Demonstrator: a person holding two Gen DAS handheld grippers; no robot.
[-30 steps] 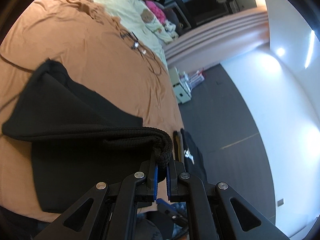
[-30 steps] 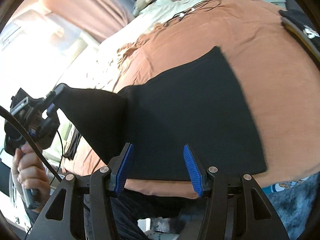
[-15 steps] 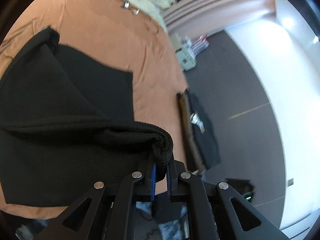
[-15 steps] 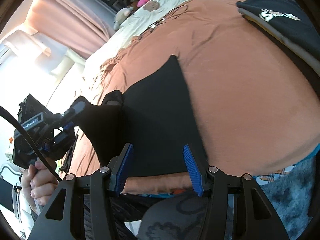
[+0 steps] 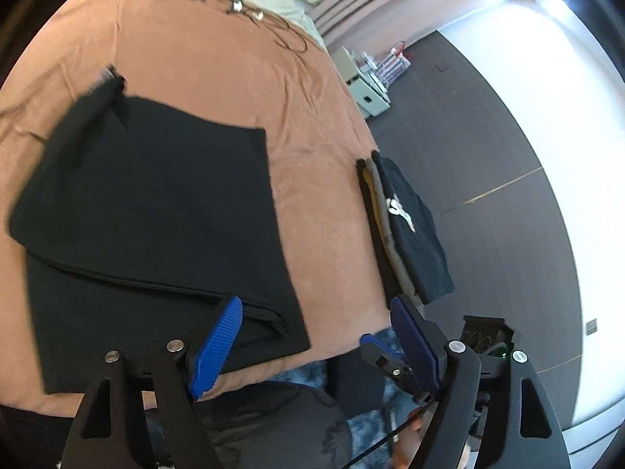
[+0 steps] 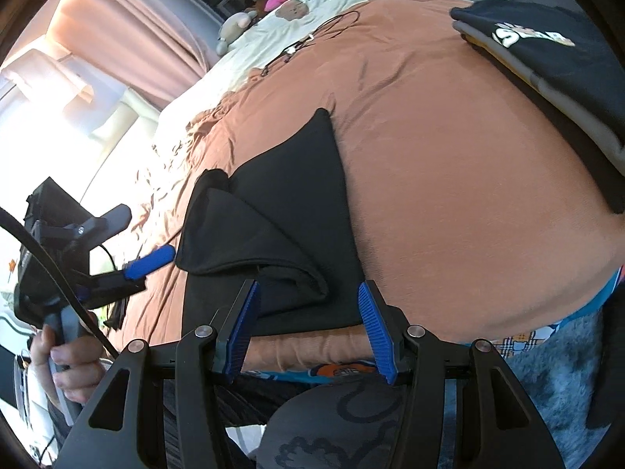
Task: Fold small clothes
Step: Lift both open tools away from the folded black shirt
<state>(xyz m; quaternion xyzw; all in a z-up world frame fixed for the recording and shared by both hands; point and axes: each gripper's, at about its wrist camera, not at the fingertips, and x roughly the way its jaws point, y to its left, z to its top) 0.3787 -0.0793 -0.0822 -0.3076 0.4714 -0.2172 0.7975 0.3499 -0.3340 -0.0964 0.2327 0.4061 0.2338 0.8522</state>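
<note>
Dark floor [image 5: 488, 148], pink curtains [image 6: 129, 35], perhaps sunlit.

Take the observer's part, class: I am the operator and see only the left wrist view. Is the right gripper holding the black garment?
Observer: No. The right gripper hangs at the near edge of the black garment with its jaws open and empty.
Operator: How does my left gripper look from that side?
Observer: The left gripper is beside the garment's left edge, jaws apart, with no cloth between them.
Operator: What can you see below it?
Observer: A hand wrapped around its handle, low at the left of the right wrist view.
</note>
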